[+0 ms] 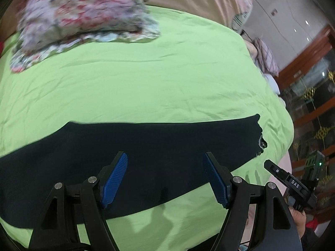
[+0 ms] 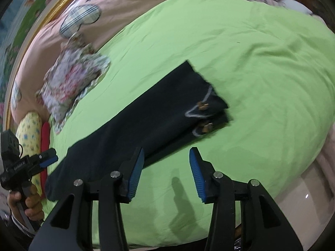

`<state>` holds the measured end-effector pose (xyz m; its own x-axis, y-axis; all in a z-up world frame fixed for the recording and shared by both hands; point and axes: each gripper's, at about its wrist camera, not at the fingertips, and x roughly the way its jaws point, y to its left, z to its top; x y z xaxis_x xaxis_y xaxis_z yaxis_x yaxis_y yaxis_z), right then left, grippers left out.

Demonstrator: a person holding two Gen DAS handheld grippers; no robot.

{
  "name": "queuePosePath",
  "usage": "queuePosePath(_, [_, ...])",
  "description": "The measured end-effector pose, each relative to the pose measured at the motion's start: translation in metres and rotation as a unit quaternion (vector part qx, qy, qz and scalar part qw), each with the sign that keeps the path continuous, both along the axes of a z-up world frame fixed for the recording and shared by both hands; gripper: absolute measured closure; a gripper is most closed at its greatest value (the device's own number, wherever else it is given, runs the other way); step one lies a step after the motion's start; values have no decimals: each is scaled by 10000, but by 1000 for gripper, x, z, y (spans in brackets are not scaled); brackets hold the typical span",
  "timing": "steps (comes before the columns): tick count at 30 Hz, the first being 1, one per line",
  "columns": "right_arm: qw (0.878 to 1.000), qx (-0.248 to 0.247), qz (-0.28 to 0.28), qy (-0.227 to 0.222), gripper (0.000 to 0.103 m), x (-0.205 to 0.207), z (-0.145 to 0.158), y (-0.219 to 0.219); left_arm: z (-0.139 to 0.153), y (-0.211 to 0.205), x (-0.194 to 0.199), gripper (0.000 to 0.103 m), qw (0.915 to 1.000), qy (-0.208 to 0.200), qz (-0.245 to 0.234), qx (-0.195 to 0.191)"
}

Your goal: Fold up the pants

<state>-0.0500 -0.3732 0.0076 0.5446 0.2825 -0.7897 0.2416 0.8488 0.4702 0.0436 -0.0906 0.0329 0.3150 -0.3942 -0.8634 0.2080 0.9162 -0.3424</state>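
Your green bed sheet [image 1: 146,79] fills both views. On it the dark pants [image 2: 146,113] lie flat, folded into a long strip. Beyond the pants sits a floral bundle [image 1: 83,16]. Only your right wrist view shows the pants' waist end with its pale drawstring [image 2: 196,113]. Your left hand-held gripper [image 1: 165,179] hovers wide open above the pants; your right hand-held gripper [image 2: 167,173] stands partly open over sheet beside the pants, holding nothing.

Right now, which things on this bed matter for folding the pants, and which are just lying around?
For the job:
- long dark navy pants
- green bedsheet underneath

Lying about:
- floral fabric bundle
- yellow dotted pillow
- pink heart-patterned quilt
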Motion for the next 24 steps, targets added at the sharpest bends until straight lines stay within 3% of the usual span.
queuePosePath(12, [9942,758,-725,249,56,6,-29,-32,-8,-94,30,26,9934,127,-1125,203])
queuePosePath(18, [9863,1224,-1063,301,56,14,-45,-45,-23,-149,52,26,9796,333,-1945,369])
queuePosePath(24, [9816,1440,-1215,299,56,21,-54,-54,-41,-194,78,26,9682,672,-2385,347])
